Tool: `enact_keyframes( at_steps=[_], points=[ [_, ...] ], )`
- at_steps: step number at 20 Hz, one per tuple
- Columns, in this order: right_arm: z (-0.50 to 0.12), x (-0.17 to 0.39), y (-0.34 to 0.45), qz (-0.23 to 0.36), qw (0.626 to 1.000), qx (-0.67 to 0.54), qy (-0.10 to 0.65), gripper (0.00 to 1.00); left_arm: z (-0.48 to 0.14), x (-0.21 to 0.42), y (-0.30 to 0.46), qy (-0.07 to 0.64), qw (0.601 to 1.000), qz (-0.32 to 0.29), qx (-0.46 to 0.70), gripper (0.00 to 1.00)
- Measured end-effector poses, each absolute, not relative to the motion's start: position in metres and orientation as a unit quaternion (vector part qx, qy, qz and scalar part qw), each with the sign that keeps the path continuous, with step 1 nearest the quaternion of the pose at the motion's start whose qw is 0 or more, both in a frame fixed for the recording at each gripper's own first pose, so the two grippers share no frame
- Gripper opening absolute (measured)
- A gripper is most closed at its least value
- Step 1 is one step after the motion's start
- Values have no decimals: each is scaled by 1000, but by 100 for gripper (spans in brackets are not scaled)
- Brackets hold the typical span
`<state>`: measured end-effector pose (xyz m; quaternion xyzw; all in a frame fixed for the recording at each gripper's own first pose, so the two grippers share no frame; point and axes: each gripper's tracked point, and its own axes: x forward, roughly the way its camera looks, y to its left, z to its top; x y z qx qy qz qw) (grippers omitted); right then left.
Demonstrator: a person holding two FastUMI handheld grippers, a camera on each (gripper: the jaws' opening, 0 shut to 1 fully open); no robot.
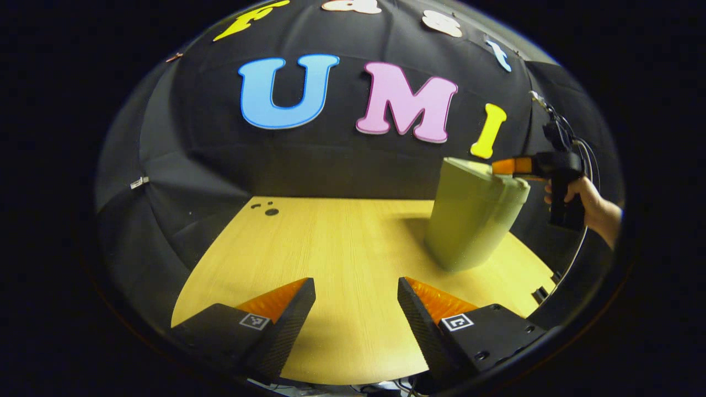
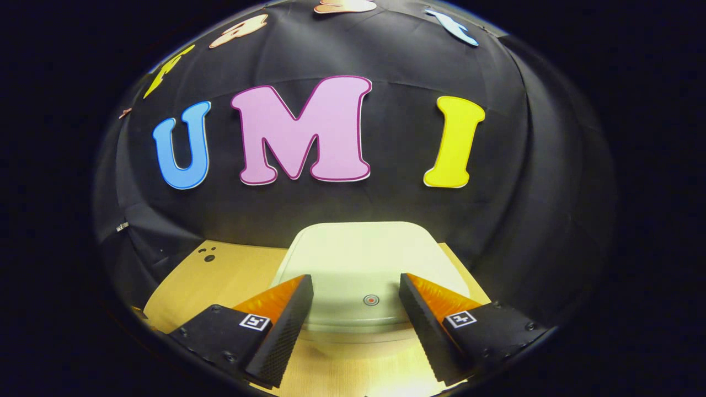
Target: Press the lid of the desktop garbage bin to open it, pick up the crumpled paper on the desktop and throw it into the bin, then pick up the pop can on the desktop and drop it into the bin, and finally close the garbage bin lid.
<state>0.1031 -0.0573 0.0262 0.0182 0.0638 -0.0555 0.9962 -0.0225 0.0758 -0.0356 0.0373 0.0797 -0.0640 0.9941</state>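
Surface (image 1: 342, 242) of pale wood carries the whole job, and on it, toward the right in the left gripper view, stands the green desktop garbage bin (image 1: 469, 220), tall and tapering, with its lid (image 2: 364, 259) lying flat and closed. No crumpled paper or pop can is to be seen on the wood, so either the lid has not yet been opened or the closing press is at hand; I cannot tell which. The right tongs (image 2: 356, 309) hover just over the near edge of the lid with the fingers spread wide and nothing between them, and a small red-ringed button (image 2: 370, 300) sits almost exactly midway between the tips. From the left gripper view those same tongs (image 1: 510, 166), held in a hand (image 1: 590, 207), reach the top rim of the bin from the side. The left tongs (image 1: 356, 309) are likewise wide and empty, low over bare wood, well apart from the bin. To press well, I would bring one fingertip squarely down on the button rather than straddling it, pushing straight down so the light bin does not tip.
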Motion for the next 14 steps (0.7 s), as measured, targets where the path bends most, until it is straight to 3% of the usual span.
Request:
enact_keyframes(
  at_steps=[7, 14],
  points=[
    [44, 38, -9, -33, 999, 20, 3, 99, 52, -51, 67, -49, 998, -29, 34, 96],
    [25, -33, 46, 9, 1000, -1, 5, 99, 54, -76, 60, -80, 995, -14, 65, 96]
  ],
)
